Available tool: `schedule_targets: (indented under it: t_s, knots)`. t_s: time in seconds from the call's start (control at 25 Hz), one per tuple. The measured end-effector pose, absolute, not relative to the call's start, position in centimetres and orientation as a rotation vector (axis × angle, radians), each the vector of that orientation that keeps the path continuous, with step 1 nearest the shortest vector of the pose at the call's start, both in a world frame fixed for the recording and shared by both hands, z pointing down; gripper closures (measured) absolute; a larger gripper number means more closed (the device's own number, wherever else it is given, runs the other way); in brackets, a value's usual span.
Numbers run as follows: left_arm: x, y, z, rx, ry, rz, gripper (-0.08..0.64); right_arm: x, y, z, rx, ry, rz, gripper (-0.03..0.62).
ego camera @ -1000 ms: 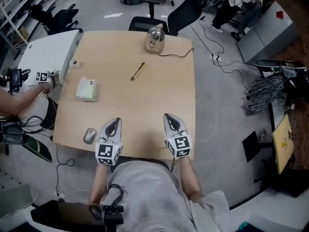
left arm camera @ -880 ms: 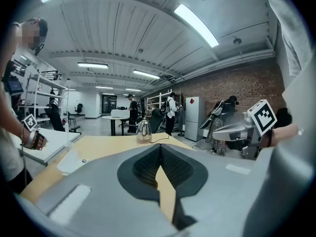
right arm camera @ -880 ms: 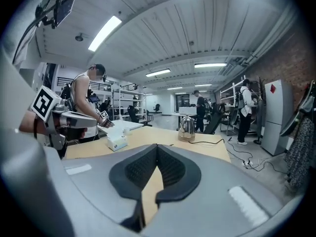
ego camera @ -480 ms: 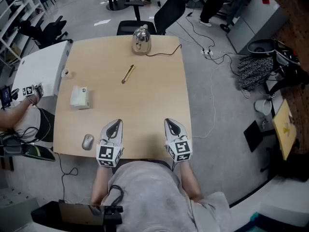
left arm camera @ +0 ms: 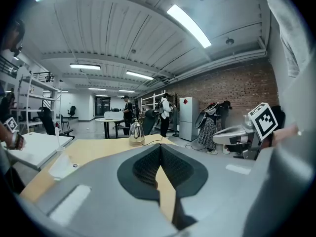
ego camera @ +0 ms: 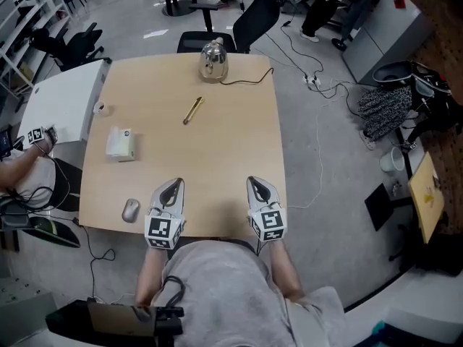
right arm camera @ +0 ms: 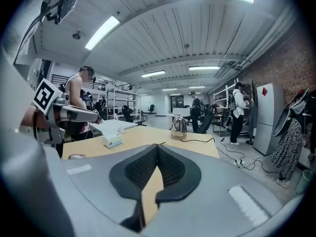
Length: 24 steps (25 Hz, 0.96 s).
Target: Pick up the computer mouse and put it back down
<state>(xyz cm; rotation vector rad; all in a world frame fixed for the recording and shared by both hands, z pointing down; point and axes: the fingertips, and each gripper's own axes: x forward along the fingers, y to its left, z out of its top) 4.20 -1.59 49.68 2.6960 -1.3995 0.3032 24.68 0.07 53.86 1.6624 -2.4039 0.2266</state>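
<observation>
A grey computer mouse (ego camera: 131, 210) lies near the front left corner of the wooden table (ego camera: 217, 143); it also peeks out at the left in the right gripper view as the mouse (right arm camera: 76, 156). My left gripper (ego camera: 171, 186) rests over the table's front edge just right of the mouse, jaws shut and empty; its tips (left arm camera: 159, 147) meet in its own view. My right gripper (ego camera: 260, 185) sits further right, also shut with nothing held, tips (right arm camera: 157, 145) touching.
On the table are a white box (ego camera: 119, 144) at the left, a brass-coloured pen-like rod (ego camera: 192, 110) in the middle and a metal kettle (ego camera: 213, 61) with a cable at the far edge. A white side table (ego camera: 61, 103) stands left. Another person's hand (ego camera: 40, 137) holds a marked gripper there.
The view has shifted, so the table sits a little further left and up in the head view. Both grippers stay at the front edge, still shut. The mouse has not moved on the table.
</observation>
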Motion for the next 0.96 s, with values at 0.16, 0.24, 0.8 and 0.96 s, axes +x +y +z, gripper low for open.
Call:
schedule_targets:
  t_s: [0.16, 0.24, 0.8, 0.96]
  knots:
    - [4.32, -1.54, 49.69, 2.693, -1.404, 0.302, 0.54, 24.53, 0.13, 53.93, 1.653, -2.414, 0.23, 0.586]
    - [4.33, -1.52, 49.84, 2.692, -1.405, 0.301, 0.54, 24.53, 0.14, 53.96, 1.655, -2.416, 0.231, 0.586]
    - [4.25, -1.51, 50.05, 2.68, -1.42, 0.297, 0.54, 24.28, -0.1, 54.15, 1.635, -2.43, 0.227, 0.586]
    - [4.06, -1.7, 49.73, 2.68, -1.422, 0.295, 0.54, 24.15, -0.22, 53.93, 1.636, -2.43, 0.223, 0.586]
